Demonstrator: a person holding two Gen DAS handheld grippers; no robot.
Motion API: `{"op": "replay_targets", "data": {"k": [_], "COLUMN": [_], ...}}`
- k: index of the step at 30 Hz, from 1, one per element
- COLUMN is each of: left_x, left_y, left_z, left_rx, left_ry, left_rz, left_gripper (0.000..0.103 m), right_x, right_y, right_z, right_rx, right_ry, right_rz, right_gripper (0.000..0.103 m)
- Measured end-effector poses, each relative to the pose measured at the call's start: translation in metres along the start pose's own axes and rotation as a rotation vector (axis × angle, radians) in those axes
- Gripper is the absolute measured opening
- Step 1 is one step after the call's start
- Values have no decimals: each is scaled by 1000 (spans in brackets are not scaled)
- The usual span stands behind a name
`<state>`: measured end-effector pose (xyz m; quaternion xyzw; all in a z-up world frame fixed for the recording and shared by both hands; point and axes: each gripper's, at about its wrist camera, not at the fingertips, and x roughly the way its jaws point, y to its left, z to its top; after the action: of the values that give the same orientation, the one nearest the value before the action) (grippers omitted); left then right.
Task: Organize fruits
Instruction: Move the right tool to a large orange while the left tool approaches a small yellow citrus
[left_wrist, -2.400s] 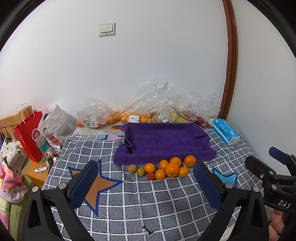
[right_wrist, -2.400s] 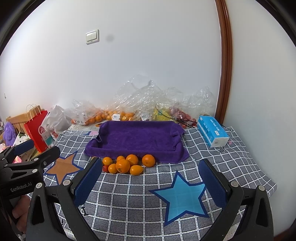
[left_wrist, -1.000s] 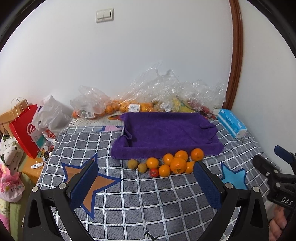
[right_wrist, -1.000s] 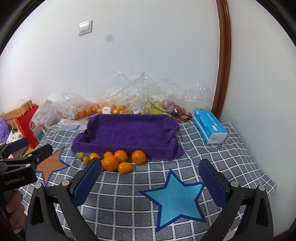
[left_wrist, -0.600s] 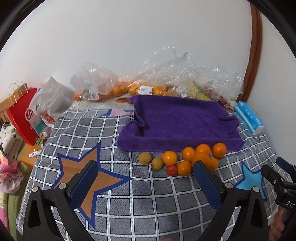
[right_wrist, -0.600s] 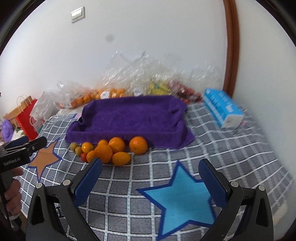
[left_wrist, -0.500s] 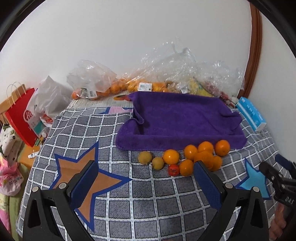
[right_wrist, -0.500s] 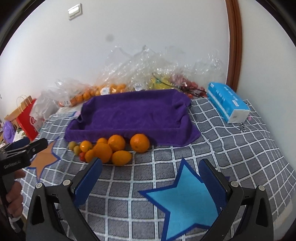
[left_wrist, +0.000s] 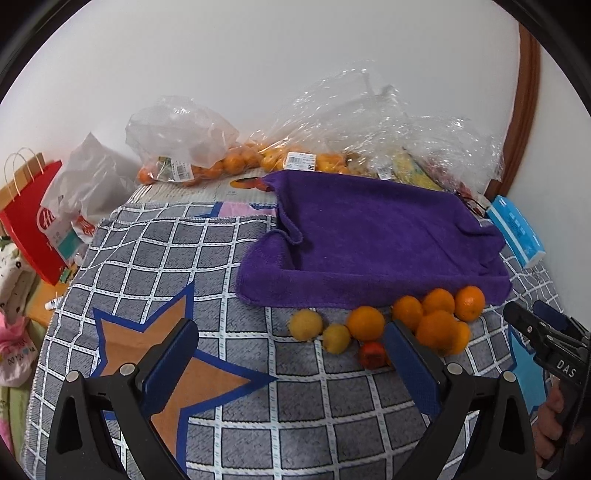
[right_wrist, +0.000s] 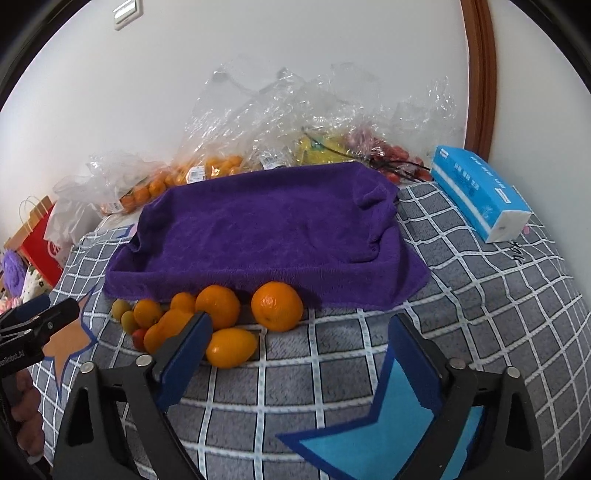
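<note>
Through the left wrist camera, the left gripper (left_wrist: 291, 360) is hanging over a grey checked blanket (left_wrist: 236, 258) with its blue fingers (left_wrist: 170, 365) spread wide and nothing between them. Beyond the fingertips a cluster of fruits (left_wrist: 399, 326) is lying on the blanket, just in front of a purple towel (left_wrist: 373, 243) that is sagging like a shallow tray. Two yellowish fruits (left_wrist: 306, 325) are sitting at the left end of the row, a small red one (left_wrist: 372, 355) is lying nearest the camera, and the oranges (left_wrist: 439, 314) are bunched to the right, one partly hidden behind the right finger. Clear plastic bags (left_wrist: 332, 122) of more fruit are piled against the wall. At the right edge the other gripper is showing, held by a hand (left_wrist: 554, 421).

Through the right wrist camera, the right gripper (right_wrist: 299, 354) is facing the same fruits (right_wrist: 221, 317) from close by; its fingers (right_wrist: 184, 354) have just been closing a little but are standing well apart, pinching nothing. A large orange (right_wrist: 277, 305) and an oval yellow-orange fruit (right_wrist: 231, 348) are lying nearest, the oval one just beside the left fingertip. The purple towel (right_wrist: 269, 229) is lying right behind the fruits, and a blue tissue pack (right_wrist: 480, 192) is resting to the right.
</note>
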<state>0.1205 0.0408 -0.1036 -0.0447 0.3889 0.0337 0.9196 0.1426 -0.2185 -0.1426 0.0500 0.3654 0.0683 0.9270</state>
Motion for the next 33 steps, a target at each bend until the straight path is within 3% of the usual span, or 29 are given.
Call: {"op": "replay_targets", "data": {"k": [8, 16, 33], "left_x": [12, 25, 36], "left_y": [12, 22, 29], "left_z": [5, 7, 5], "left_rx": [-10, -33, -34], "left_ry": [2, 22, 48], "left_rz": [-10, -47, -43], "left_gripper": [100, 99, 99], "right_x": [17, 31, 61], "right_y": [12, 17, 19], "right_z": [7, 8, 5], "right_rx": [-50, -54, -52], "right_ry": [-3, 37, 117], "right_rz": [-42, -17, 17], "right_gripper": [86, 82, 61]}}
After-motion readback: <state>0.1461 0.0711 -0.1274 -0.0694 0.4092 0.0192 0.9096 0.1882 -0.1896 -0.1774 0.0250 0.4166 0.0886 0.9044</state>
